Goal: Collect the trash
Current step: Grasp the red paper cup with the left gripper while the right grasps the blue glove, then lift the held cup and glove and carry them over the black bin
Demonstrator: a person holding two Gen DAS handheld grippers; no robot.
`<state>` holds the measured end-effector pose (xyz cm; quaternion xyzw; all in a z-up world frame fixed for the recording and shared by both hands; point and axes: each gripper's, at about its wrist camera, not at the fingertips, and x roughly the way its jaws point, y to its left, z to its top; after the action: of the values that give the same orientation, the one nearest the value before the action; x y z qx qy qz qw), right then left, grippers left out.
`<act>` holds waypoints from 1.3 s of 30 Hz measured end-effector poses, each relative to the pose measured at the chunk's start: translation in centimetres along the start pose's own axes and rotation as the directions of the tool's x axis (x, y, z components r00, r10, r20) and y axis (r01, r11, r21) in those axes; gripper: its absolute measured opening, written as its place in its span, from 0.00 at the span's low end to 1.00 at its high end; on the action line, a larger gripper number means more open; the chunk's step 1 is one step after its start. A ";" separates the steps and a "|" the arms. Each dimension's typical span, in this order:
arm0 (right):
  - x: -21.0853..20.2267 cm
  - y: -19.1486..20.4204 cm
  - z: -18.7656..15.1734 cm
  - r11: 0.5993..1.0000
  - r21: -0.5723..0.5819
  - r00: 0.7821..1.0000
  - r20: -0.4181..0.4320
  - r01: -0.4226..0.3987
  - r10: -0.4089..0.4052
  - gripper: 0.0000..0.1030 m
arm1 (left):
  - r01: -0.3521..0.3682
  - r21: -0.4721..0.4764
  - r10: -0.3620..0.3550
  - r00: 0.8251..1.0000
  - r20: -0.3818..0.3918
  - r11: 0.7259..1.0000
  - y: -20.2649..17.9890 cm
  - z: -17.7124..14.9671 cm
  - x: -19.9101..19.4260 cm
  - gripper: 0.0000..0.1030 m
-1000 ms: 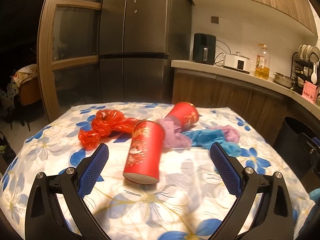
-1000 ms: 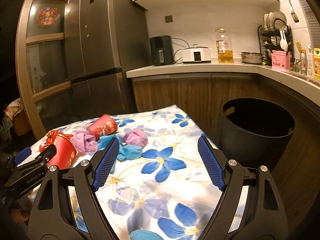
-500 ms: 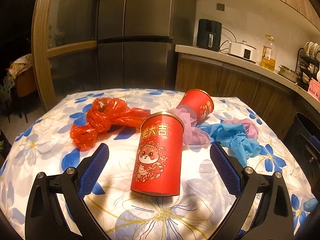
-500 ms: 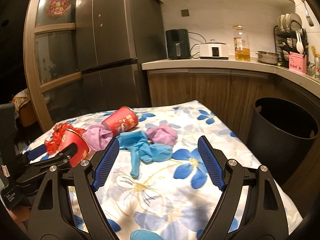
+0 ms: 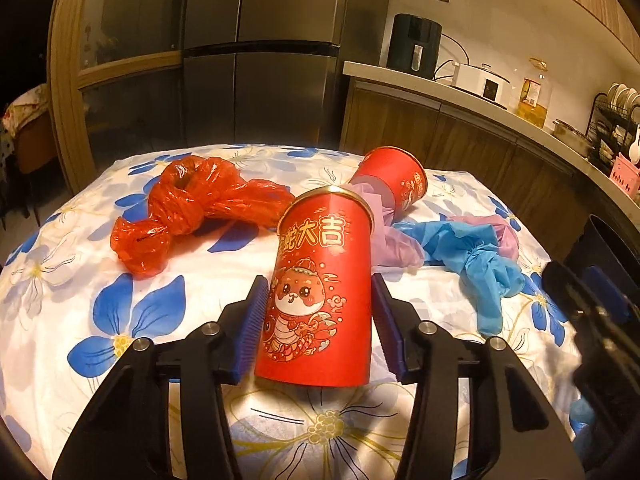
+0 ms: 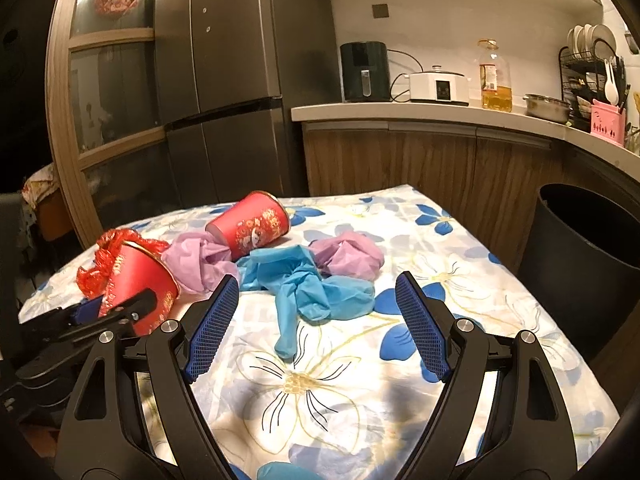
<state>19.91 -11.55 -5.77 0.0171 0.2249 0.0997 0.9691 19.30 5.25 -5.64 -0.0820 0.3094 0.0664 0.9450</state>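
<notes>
A red paper cup (image 5: 324,240) with a cartoon print lies tilted on the flowered tablecloth (image 5: 200,280), base towards me. My left gripper (image 5: 318,292) is closing on it, both blue pads against its sides; the right wrist view shows the same cup (image 6: 136,276). A second red cup (image 6: 252,224) lies on its side farther back, with purple gloves (image 6: 200,256) beside it. A crumpled red plastic bag (image 5: 192,204) lies to the left. My right gripper (image 6: 318,280) is open, empty, hovering just short of the blue glove (image 6: 304,284).
A dark round bin (image 6: 580,248) stands off the table's right edge, below the kitchen counter (image 6: 400,114). A tall fridge (image 6: 224,80) rises behind the table. Another purple wad (image 6: 348,256) lies next to the blue glove.
My left gripper came forward and down around the near red cup, and its jaws drew in from wide apart to the cup's sides. The right gripper advanced towards the gloves, still open.
</notes>
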 end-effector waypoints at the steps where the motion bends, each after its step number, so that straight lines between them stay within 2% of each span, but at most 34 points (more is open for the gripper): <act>1: 0.3 0.1 -0.1 1.000 -0.003 1.000 -0.006 0.002 -0.002 0.76 | 0.001 0.001 -0.001 1.000 0.002 1.000 0.0 0.0 0.0 0.46; 3: 1.1 0.2 -0.3 1.000 -0.006 1.000 -0.023 0.005 -0.005 0.75 | 0.004 -0.002 -0.004 1.000 0.004 1.000 0.0 -0.1 -0.1 0.45; 9: 3.5 0.4 -0.7 1.000 -0.004 0.996 -0.091 0.009 -0.009 0.60 | 0.038 -0.037 -0.038 0.999 0.005 0.999 0.7 -0.1 -0.2 0.44; 17: 5.5 0.8 -1.4 1.000 -0.006 0.986 -0.166 -0.001 0.000 0.31 | 0.063 -0.064 -0.063 0.998 0.009 0.996 1.2 -0.1 -0.6 0.42; 21: 6.1 0.7 -1.6 1.000 0.000 0.982 -0.188 -0.015 0.015 0.21 | 0.069 -0.074 -0.066 0.997 0.034 0.995 1.5 -0.1 -1.9 0.42; 25: 6.2 1.0 -1.7 0.999 -0.008 0.980 -0.196 -0.035 0.032 0.02 | 0.060 -0.055 -0.057 0.997 0.061 0.997 1.2 -0.2 -3.1 0.42; 33: 3.2 0.9 -0.5 0.997 -0.012 0.993 -0.093 -0.075 0.073 0.00 | 0.042 -0.059 -0.037 0.995 0.089 0.997 1.3 -0.1 -5.0 0.42; 39: 0.0 0.4 1.4 0.994 -0.009 0.993 -0.016 -0.113 0.113 0.00 | 0.032 -0.058 -0.025 0.993 0.118 0.998 1.1 0.2 -6.7 0.42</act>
<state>20.49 -11.14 -4.49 0.0242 0.2306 0.1555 0.9602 13.84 5.82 -1.64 -0.1106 0.2499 0.0670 0.9596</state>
